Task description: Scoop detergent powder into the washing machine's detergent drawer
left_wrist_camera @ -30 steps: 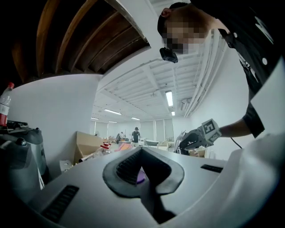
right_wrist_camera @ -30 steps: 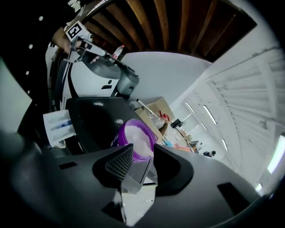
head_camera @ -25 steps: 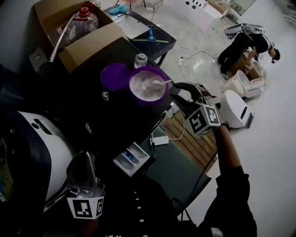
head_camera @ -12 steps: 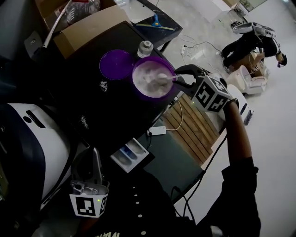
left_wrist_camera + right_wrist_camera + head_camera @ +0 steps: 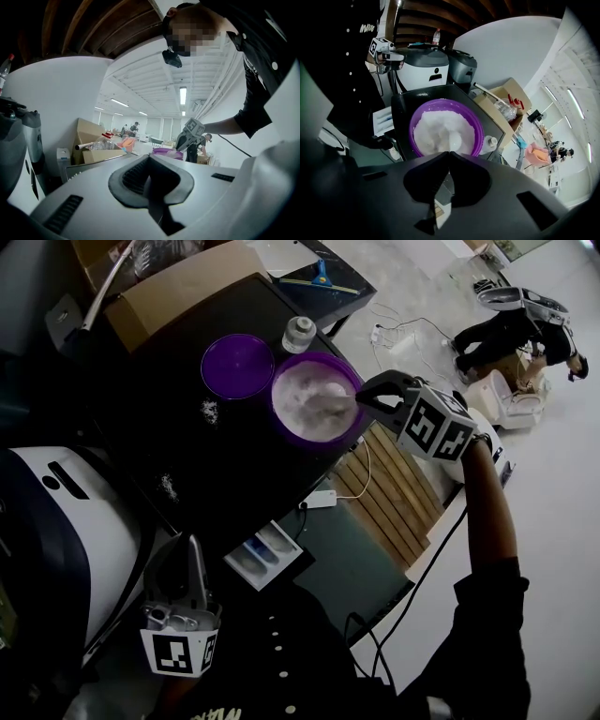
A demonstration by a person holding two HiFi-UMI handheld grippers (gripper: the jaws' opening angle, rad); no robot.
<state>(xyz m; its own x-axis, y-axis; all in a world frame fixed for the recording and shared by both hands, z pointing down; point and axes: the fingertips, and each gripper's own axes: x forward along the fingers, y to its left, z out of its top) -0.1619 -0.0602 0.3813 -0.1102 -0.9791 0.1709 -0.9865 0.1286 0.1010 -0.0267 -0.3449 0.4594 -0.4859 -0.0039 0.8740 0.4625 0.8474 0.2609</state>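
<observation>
A purple bowl (image 5: 317,397) full of white detergent powder (image 5: 440,126) stands on the dark table (image 5: 216,465). A white spoon (image 5: 330,406) lies in the powder, its scoop (image 5: 454,139) just ahead of my right gripper (image 5: 368,397). That gripper reaches in over the bowl's right rim; its jaws have just been closing and are now shut on the spoon's handle. The washing machine (image 5: 56,521) is at the left, with its detergent drawer (image 5: 267,555) pulled out. Low beside it, my left gripper (image 5: 195,563) is shut on nothing and points level across the table.
The bowl's purple lid (image 5: 237,366) and a small white bottle (image 5: 300,334) lie behind the bowl. A cardboard box (image 5: 183,287) sits at the table's back edge. Wooden slats (image 5: 394,493) and a white plug block (image 5: 321,499) lie below the table's right edge. A person (image 5: 520,324) crouches far right.
My right gripper has tipped down to the bowl's rim and closed on the spoon handle. My left gripper has sunk a little beside the drawer.
</observation>
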